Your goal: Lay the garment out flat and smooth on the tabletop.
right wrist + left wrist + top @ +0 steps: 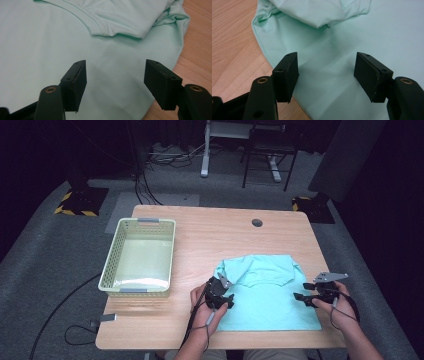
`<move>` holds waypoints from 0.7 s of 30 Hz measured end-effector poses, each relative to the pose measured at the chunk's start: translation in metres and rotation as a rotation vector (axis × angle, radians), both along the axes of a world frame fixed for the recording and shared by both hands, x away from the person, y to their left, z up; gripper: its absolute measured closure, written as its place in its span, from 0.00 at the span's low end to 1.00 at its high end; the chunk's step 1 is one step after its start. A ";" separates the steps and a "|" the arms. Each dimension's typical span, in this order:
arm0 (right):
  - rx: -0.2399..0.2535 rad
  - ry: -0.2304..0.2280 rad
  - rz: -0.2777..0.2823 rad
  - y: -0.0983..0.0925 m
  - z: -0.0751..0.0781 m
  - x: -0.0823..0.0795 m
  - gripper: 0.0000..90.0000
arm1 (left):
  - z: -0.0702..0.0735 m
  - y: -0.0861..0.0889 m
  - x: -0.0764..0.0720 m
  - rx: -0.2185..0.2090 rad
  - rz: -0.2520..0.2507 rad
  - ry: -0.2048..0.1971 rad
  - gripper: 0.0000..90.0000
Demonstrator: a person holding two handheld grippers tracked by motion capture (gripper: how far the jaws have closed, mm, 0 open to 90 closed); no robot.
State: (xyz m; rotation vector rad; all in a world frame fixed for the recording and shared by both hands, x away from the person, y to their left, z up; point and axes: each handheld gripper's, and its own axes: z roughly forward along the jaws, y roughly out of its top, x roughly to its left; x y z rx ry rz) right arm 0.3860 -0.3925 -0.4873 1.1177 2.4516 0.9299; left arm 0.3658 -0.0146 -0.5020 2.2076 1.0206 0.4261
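Note:
A mint-green T-shirt (270, 300) lies flat on the wooden table (210, 230) near its front edge, with its upper part folded down over the body. My left gripper (222, 293) hovers over the shirt's left edge. In the left gripper view the shirt (362, 37) lies under my left gripper (327, 56), whose jaws stand apart with nothing between them. My right gripper (303, 298) sits at the shirt's right edge. In the right gripper view my right gripper (116, 62) is open above the cloth (37, 37), just below the folded hem (117, 27).
A pale green perforated basket (120, 290) stands on the left side of the table, with nothing in it. A round cable hole (257, 222) is near the table's back edge. Chair and desk legs stand on the grey floor beyond the table.

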 end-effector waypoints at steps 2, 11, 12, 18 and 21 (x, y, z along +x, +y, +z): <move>-0.008 0.015 0.008 0.000 -0.006 0.003 0.39 | 0.000 -0.001 -0.001 0.001 -0.004 -0.002 0.43; -0.014 -0.002 0.051 -0.013 -0.009 -0.028 0.48 | 0.003 -0.010 -0.029 -0.007 -0.062 0.027 0.43; -0.017 0.002 0.057 -0.014 -0.008 -0.031 0.50 | 0.003 -0.011 -0.030 -0.008 -0.064 0.019 0.43; 0.036 -0.068 0.001 -0.021 -0.003 -0.028 0.46 | 0.008 -0.017 -0.022 -0.003 -0.054 -0.001 0.40; 0.044 -0.053 -0.017 -0.022 -0.002 -0.018 0.45 | 0.011 -0.019 -0.015 -0.015 -0.045 -0.009 0.40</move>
